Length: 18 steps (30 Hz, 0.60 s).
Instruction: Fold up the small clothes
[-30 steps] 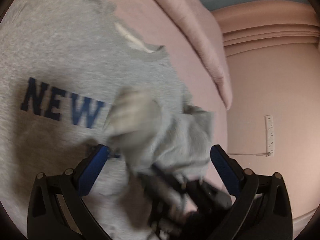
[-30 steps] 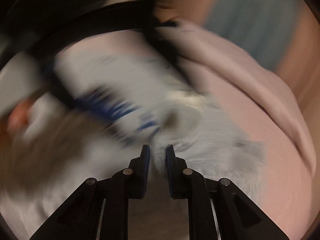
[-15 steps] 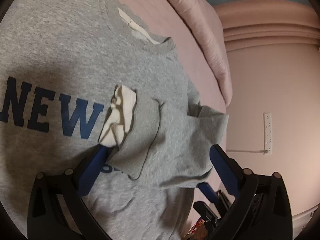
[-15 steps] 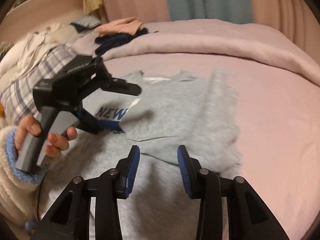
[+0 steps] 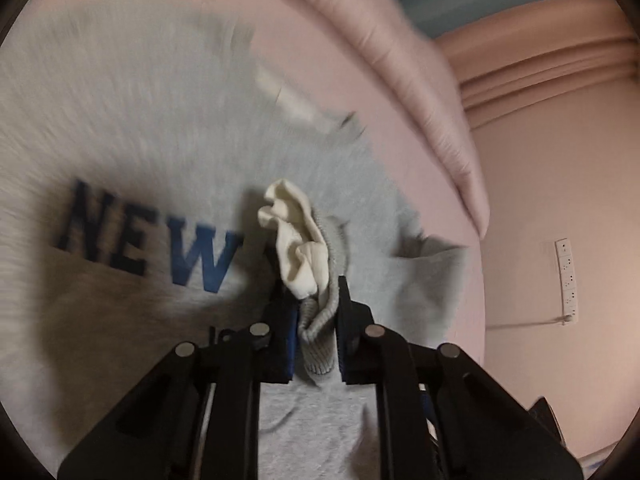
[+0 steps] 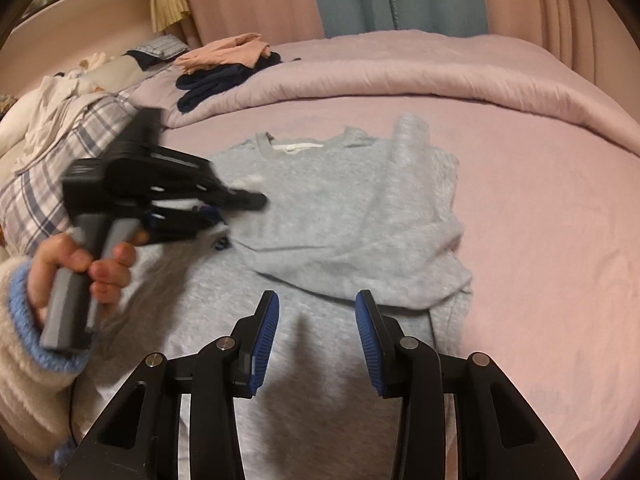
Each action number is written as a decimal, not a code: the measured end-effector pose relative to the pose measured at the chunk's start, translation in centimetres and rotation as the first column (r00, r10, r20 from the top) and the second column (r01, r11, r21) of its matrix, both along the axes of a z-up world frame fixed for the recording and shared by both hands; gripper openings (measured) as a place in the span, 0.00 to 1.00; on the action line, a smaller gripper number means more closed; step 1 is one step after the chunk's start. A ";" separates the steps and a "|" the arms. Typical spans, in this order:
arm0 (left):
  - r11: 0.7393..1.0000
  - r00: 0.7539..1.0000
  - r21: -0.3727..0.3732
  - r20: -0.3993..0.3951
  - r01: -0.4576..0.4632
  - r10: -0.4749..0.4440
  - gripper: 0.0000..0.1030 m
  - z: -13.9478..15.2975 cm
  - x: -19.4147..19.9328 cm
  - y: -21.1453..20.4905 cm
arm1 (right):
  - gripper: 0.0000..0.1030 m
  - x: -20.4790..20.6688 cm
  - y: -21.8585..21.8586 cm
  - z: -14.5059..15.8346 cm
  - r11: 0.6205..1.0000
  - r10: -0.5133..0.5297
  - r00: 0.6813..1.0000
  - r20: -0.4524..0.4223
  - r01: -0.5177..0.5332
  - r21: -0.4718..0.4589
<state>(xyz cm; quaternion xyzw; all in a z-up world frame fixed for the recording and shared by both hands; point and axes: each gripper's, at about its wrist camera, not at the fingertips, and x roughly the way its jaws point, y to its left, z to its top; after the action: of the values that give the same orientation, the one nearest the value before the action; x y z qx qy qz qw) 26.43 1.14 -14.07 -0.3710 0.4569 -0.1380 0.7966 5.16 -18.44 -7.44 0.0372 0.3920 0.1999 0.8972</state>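
Note:
A grey sweatshirt (image 5: 132, 148) with blue letters "NEW" (image 5: 148, 248) lies on the pink bed; it also shows in the right wrist view (image 6: 320, 216), its right sleeve folded across the chest. My left gripper (image 5: 314, 300) is shut on the sleeve cuff (image 5: 320, 344), whose cream lining (image 5: 296, 236) sticks up between the fingers. In the right wrist view the left gripper (image 6: 256, 200) is blurred over the chest. My right gripper (image 6: 316, 312) is open and empty above the sweatshirt's lower part.
A pink duvet roll (image 6: 400, 68) runs along the far side of the bed (image 6: 552, 240). A plaid pillow (image 6: 44, 184), dark blue clothes (image 6: 216, 80) and a peach garment (image 6: 228, 52) lie at the back left. A wall with a socket strip (image 5: 568, 276) is at right.
My left gripper has closed on the sleeve cuff that lay between its open fingers. My right gripper has opened wider and drawn back toward the hem.

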 end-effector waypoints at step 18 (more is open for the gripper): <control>0.985 0.996 0.149 0.028 -0.092 0.089 0.15 -0.2 -4.7 3.9 | 0.39 10.1 -2.4 1.6 0.987 -0.156 0.986 -0.059 0.158 0.036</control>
<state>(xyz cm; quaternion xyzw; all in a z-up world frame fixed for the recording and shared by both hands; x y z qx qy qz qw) 21.69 5.06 -14.24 -0.3289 0.4403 -0.0709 0.8324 15.27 -20.86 -5.85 0.0915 0.4087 0.1354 0.8979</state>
